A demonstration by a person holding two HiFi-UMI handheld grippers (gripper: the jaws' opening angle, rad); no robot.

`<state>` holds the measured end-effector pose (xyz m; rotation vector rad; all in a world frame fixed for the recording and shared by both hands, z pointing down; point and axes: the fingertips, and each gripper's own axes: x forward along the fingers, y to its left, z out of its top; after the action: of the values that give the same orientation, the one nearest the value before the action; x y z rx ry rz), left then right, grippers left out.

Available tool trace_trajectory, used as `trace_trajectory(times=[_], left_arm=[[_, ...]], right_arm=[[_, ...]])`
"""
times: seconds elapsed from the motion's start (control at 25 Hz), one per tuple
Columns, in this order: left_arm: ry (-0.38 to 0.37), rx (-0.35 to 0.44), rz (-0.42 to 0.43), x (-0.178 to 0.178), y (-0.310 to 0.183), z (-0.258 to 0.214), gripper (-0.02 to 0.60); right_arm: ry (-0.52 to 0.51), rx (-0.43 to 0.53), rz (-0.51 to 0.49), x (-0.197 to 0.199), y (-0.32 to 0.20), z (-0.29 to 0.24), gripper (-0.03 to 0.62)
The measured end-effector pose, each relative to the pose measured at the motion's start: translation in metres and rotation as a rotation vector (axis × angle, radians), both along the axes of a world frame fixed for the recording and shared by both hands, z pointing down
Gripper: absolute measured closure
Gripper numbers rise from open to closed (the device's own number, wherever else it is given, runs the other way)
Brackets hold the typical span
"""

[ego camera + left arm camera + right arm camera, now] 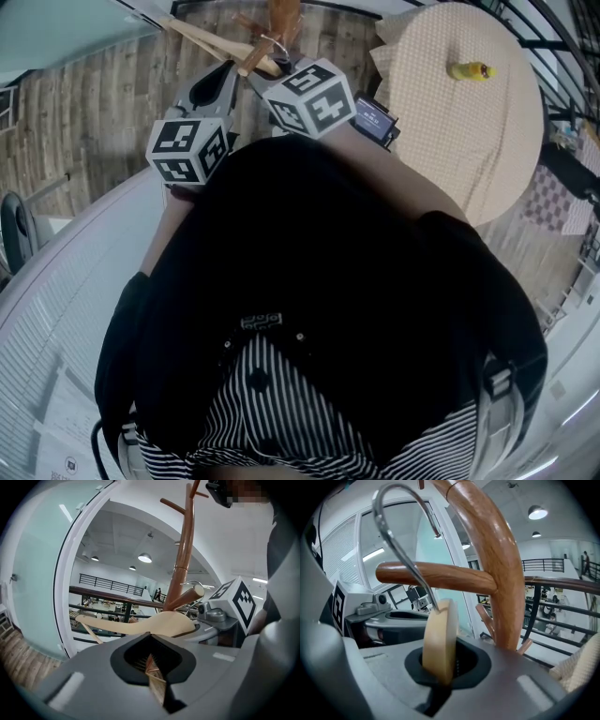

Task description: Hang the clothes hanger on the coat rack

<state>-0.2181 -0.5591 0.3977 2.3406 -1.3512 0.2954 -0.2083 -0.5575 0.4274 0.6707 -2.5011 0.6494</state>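
The pale wooden clothes hanger (440, 639) stands on edge between the jaws of my right gripper (440, 670), which is shut on its middle. Its metal hook (396, 536) arches over a brown peg (436, 576) of the coat rack (497, 569) without resting on it. In the left gripper view the hanger's arm (136, 623) stretches left from the right gripper (213, 616), beside the rack's pole (183, 559). My left gripper (152, 670) is shut on a thin wooden piece that looks like part of the hanger. In the head view both grippers (225, 80) (281, 67) reach toward the hanger (211, 39).
A round table (459, 141) with a beige cloth stands at the right, a small yellow object (471, 70) on it. A dark flat device (375, 120) lies at its near edge. A white curved frame (77, 559) with glass and a dark railing (108, 595) lie beyond the rack.
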Motion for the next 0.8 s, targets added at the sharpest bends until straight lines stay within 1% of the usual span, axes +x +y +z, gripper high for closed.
trace_trajectory(times=[0.2,0.4,0.6,0.8], left_arm=[[-0.003,0.002,0.009,0.002,-0.006,0.001,0.578],[-0.001,-0.001,-0.012,-0.009,-0.014,0.002,0.578],[0.004,-0.003,-0.019,-0.015,-0.02,0.002,0.578],[0.01,-0.012,-0.017,-0.013,-0.021,0.007,0.578]], right_arm=[[0.016,-0.016,-0.003,-0.002,-0.008,0.011,0.592],[0.047,-0.056,-0.006,-0.007,-0.017,0.025,0.592],[0.085,-0.075,-0.022,-0.012,-0.02,0.036,0.592],[0.119,-0.092,0.005,-0.004,-0.024,0.048,0.592]])
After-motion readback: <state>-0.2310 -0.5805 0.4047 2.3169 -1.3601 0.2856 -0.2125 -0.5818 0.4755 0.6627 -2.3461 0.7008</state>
